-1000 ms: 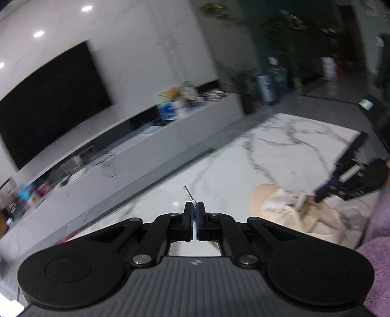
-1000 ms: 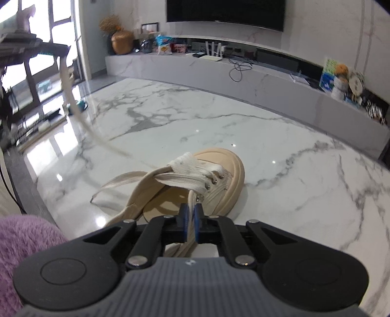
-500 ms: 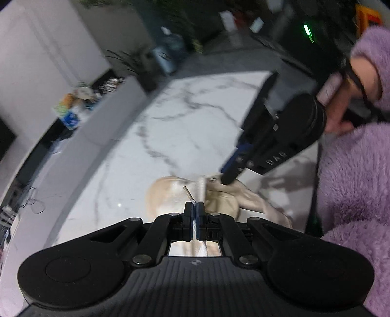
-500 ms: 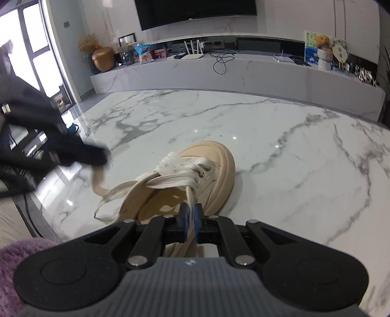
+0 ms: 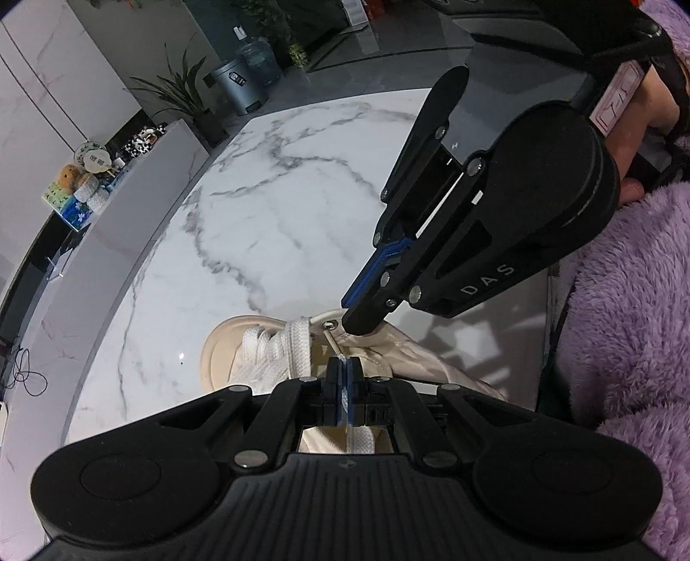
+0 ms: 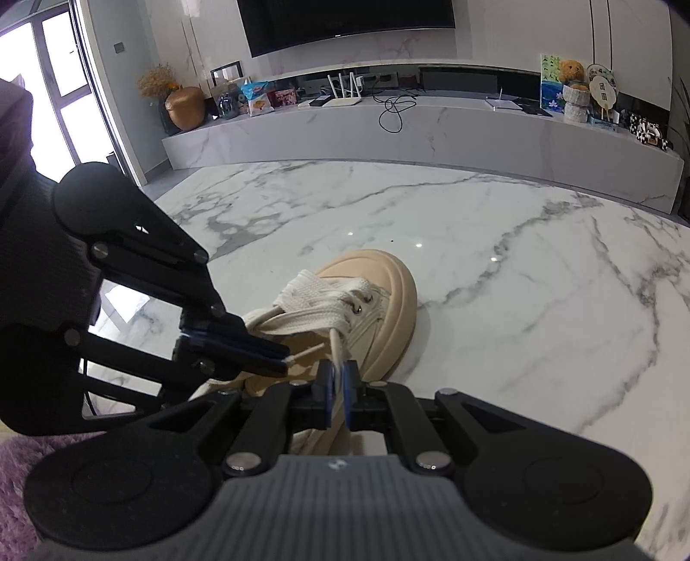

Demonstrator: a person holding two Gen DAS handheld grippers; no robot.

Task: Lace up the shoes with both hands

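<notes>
- Shoe is sitting on the marble table, frame centre, toe pointing away.
- Left gripper is pinching the lace tip, jaws closed on it, just beside an eyelet.
- Right gripper is clamping the other lace narrowly.
- In the left view, the right gripper is crowding upper right, partly blocking the shoe.
- TV and console are lining the top.

Marble table, long marble TV bench w/ wall TV, bright window left.
</notes>
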